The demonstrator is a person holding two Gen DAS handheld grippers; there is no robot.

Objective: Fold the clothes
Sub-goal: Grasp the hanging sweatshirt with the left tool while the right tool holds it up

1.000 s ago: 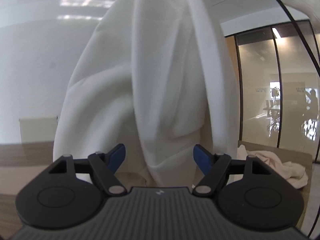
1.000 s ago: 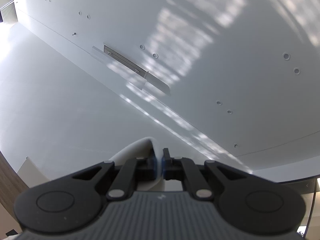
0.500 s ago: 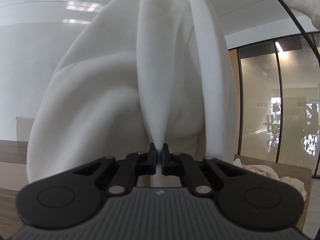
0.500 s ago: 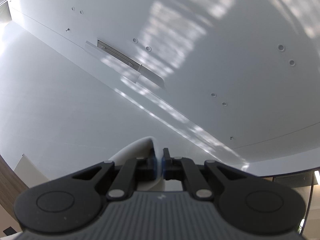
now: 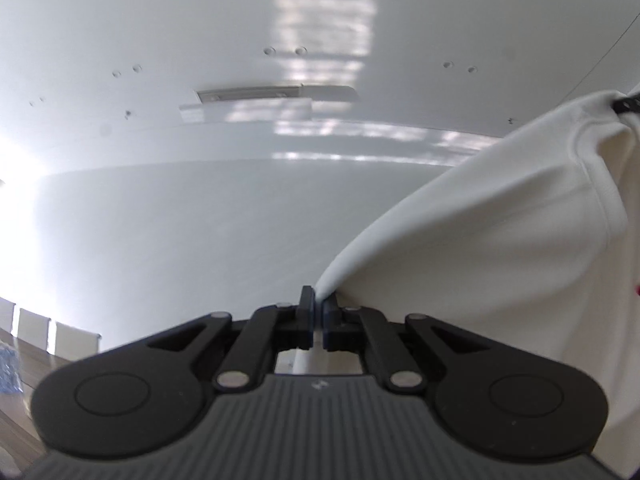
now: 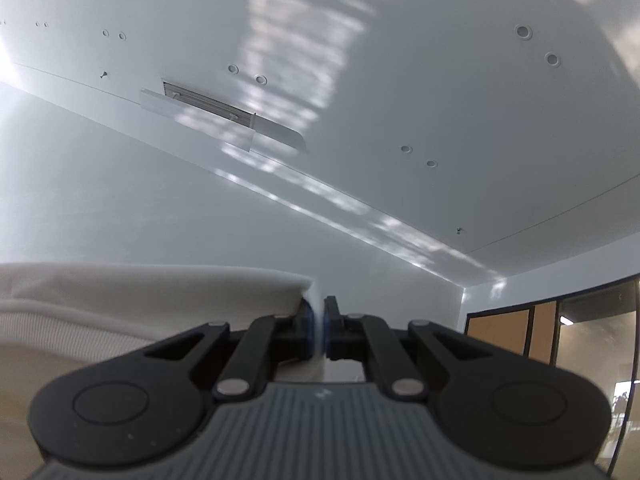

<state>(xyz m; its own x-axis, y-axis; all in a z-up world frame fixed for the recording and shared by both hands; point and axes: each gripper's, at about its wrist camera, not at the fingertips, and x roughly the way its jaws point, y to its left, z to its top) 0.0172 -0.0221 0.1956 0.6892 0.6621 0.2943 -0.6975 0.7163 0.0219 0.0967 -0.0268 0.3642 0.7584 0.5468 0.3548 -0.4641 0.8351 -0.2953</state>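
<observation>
Left hand-held gripper (image 5: pixel 319 308) is pinched tight on a corner of the white garment (image 5: pixel 480 264), its two black fingers nearly meeting with a thin sliver of cloth between them; from that pinch the fabric sweeps up and away to the right of the hand-held gripper, where a ribbed hem or cuff band runs toward a dark clamp at the far right edge of the view. Right hand-held gripper (image 6: pixel 319 322) is likewise closed narrow on the white garment (image 6: pixel 152 300), which here spreads off to the left of its fingers as a taut, flat edge with a ribbed band below it. Compared with half a second ago, the left camera has tilted sharply upward: the garment that then hung straight ahead and filled the view now lies off to the right, and the white ceiling (image 5: pixel 280 60) with its long vent (image 5: pixel 276 94) takes up most of the picture. A second ago the left fingers stood wide apart with nothing between them. In the right view far more cloth shows at the left than before, and the glass partition (image 6: pixel 560 336) at lower right has come into sight.
</observation>
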